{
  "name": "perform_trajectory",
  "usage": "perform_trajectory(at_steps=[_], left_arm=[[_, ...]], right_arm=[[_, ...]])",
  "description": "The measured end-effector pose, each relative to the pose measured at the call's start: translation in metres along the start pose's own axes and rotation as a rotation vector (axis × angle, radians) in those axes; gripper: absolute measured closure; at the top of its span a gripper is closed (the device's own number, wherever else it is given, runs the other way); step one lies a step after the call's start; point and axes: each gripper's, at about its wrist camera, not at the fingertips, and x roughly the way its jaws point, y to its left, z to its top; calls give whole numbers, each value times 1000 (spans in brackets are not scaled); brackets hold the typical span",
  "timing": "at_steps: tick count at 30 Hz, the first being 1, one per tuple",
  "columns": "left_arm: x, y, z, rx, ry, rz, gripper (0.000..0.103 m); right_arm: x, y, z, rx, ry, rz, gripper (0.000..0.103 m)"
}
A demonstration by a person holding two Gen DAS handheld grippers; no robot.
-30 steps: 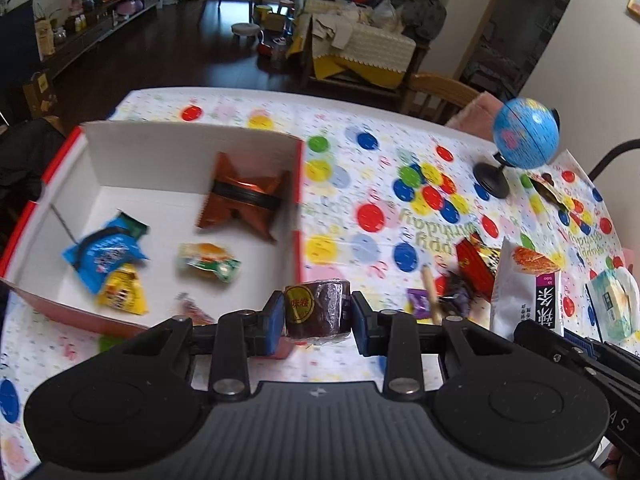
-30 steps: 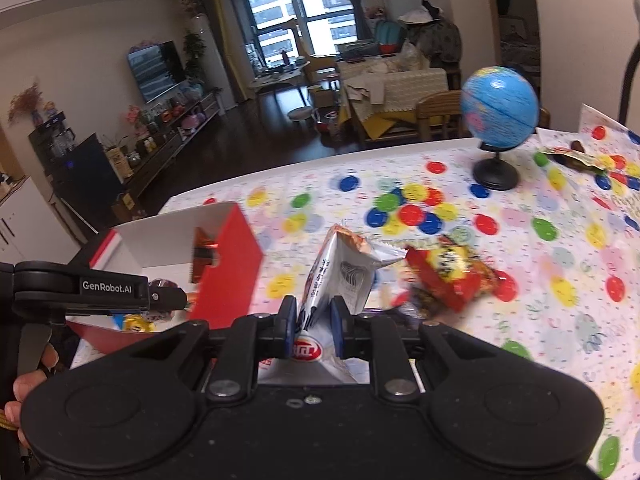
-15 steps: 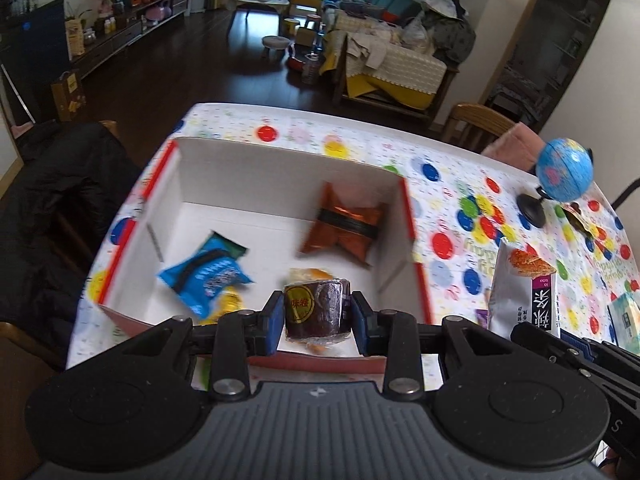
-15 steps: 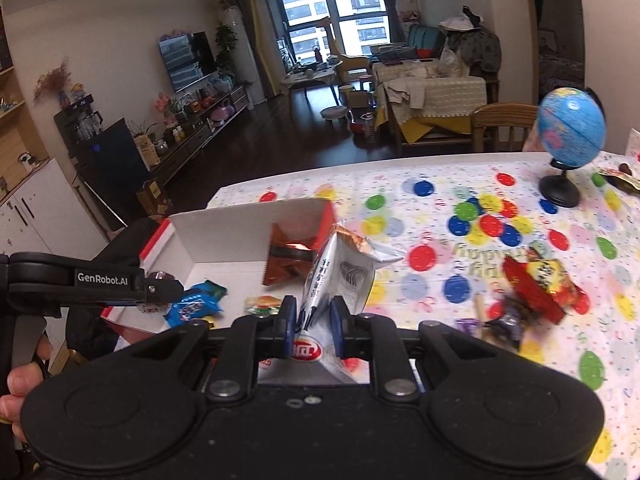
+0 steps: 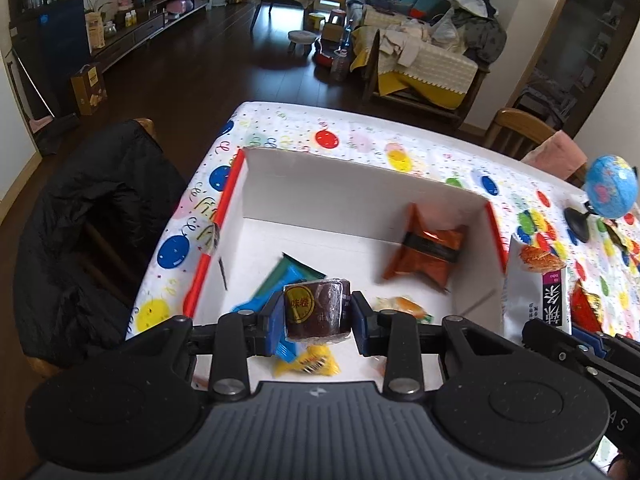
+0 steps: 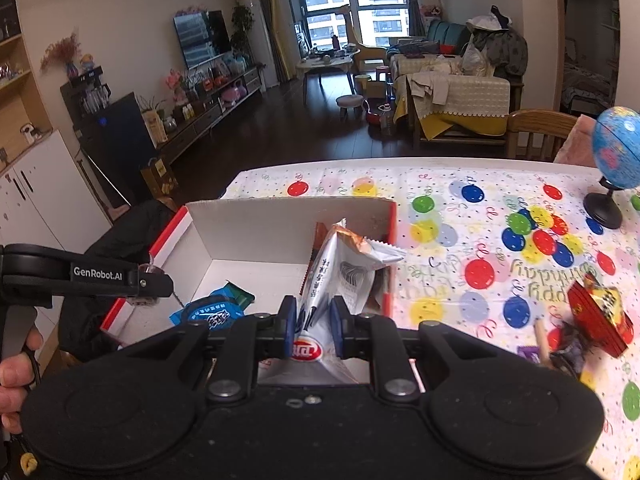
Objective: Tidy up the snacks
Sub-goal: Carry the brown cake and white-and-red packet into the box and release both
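Note:
My left gripper (image 5: 317, 314) is shut on a small brown wrapped cake roll (image 5: 318, 307) with a yellow label, held over the near part of the white box (image 5: 360, 196) with red edges. Inside the box lie an orange packet (image 5: 430, 254), a blue packet (image 5: 280, 280), a yellow packet (image 5: 308, 364) and a small clear candy bag (image 5: 404, 306). My right gripper (image 6: 311, 330) is shut on a silver-white snack bag (image 6: 344, 276), which stands upright above the right side of the box (image 6: 256, 224). The same bag (image 5: 538, 284) shows at the right of the left wrist view.
A balloon-print cloth (image 6: 480, 208) covers the table. A red and yellow snack packet (image 6: 600, 316) and smaller wrappers lie at the right. A small globe (image 6: 618, 144) stands at the far right. A chair with a black jacket (image 5: 80, 220) sits left of the table.
Both grippers moved left across the table with their snacks, from beside the box to over it. The box now fills the middle of both views; grips are unchanged.

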Motion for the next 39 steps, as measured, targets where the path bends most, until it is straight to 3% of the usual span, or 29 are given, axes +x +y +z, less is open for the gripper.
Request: perform_trajectory(at_steps=[13, 21, 30, 39], left_arm=[[72, 10, 34, 59, 46, 41, 69], [106, 0, 43, 122, 101, 54, 69], [127, -5, 39, 158, 163, 70, 69], [124, -4, 33, 154, 166, 66, 66]], right_arm=[[65, 16, 11, -92, 95, 4, 86], [84, 15, 4, -91, 161, 3, 86], [94, 10, -3, -85, 191, -6, 84], [90, 10, -6, -83, 192, -14, 80]])
